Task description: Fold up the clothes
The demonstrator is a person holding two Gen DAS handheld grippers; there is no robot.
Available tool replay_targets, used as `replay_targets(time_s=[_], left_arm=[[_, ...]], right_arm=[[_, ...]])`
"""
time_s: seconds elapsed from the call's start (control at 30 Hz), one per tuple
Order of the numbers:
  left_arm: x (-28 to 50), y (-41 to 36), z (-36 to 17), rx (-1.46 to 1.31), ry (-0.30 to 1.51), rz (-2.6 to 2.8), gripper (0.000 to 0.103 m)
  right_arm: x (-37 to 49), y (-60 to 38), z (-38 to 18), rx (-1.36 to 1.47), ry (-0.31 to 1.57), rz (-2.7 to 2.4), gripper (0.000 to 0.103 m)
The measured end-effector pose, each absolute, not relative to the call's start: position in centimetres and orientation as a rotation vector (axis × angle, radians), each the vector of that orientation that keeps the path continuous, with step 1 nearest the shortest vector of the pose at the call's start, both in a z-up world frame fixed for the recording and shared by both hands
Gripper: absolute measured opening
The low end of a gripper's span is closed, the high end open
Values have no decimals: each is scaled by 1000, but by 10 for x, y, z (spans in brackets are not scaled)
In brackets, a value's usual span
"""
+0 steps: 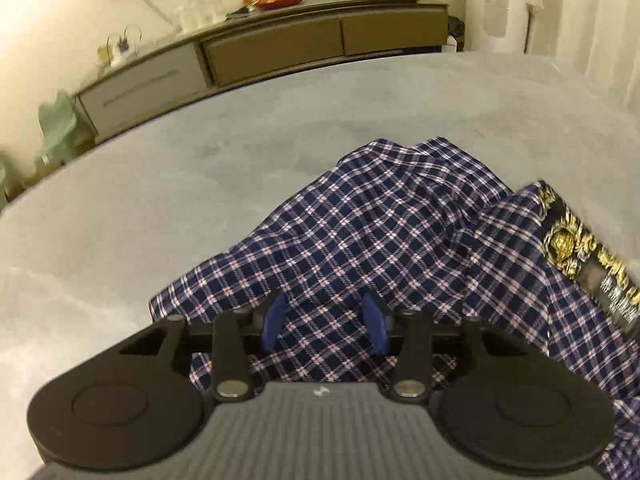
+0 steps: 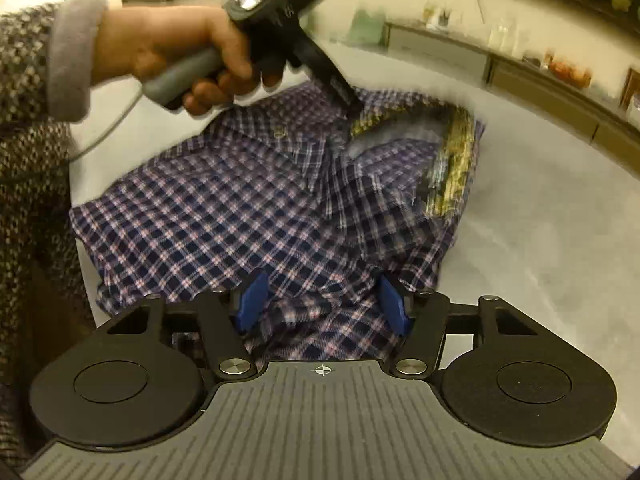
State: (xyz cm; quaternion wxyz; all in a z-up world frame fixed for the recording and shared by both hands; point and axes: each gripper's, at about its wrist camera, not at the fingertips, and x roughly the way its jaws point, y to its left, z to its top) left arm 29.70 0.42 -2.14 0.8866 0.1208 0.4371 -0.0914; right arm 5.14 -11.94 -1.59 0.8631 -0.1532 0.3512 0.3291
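Plaid shirt [image 2: 224, 216] is lying crumpled on the grey table [image 2: 540, 264], with a black-and-gold patterned cloth [image 2: 452, 160] showing under its far edge. Your right gripper [image 2: 324, 300] is hanging over the near hem, blue pads spread, pinching nothing. Your left gripper [image 1: 324, 322] is also standing apart over the fabric, gripping nothing. Your left hand [image 2: 176, 52] is holding its handle.

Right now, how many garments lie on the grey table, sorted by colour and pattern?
Navy, white and red plaid shirt: 1
Black garment with gold print, lying under the shirt; the kind of garment cannot be told: 1
Total: 2
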Motion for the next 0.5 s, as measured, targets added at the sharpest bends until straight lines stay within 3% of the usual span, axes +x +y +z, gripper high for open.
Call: replay_targets(time_s=[0.13,0.27,0.3,0.37,0.43,0.5], left_arm=[[278,22,-18,177,923,-44,42],[219,27,-4,130,903,-75,43],[209,27,1,137,887,-99,42],[193,30,12,148,843,-141,43],[197,38,27,159,770,-153,52],[214,43,29,202,731,-129,59]], right_arm=[[96,-145,-11,-359,740,524,60],[148,-145,-10,-528,608,161,62],[159,-149,-6,-507,612,132,56],[159,-168,6,-335,621,176,63],[157,-188,20,-147,626,231,82],[153,-206,26,-1,642,262,85]])
